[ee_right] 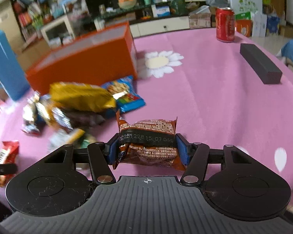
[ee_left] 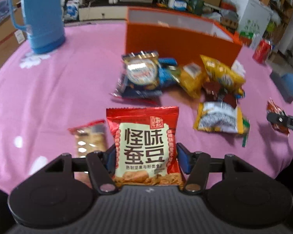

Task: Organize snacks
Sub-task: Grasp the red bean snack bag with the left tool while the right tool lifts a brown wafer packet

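My left gripper [ee_left: 145, 157] is shut on a red snack packet with a cream label [ee_left: 143, 136], held upright above the pink tablecloth. My right gripper [ee_right: 147, 149] is shut on a brown snack packet [ee_right: 146, 136], held sideways above the cloth. The orange box [ee_left: 177, 39] stands open-topped at the back of the table; it also shows in the right wrist view [ee_right: 84, 64]. A pile of several snack packets [ee_left: 185, 78] lies in front of the box, ahead of both grippers; it also shows in the right wrist view [ee_right: 78, 105]. The right gripper with its packet shows at the left view's right edge [ee_left: 279, 120].
A blue thermos jug [ee_left: 43, 15] stands at the back left. A red cola can [ee_right: 225, 25] and a dark grey block [ee_right: 260, 63] sit at the right. A small reddish packet [ee_left: 89, 136] lies beside my left gripper. The table edge curves around the front.
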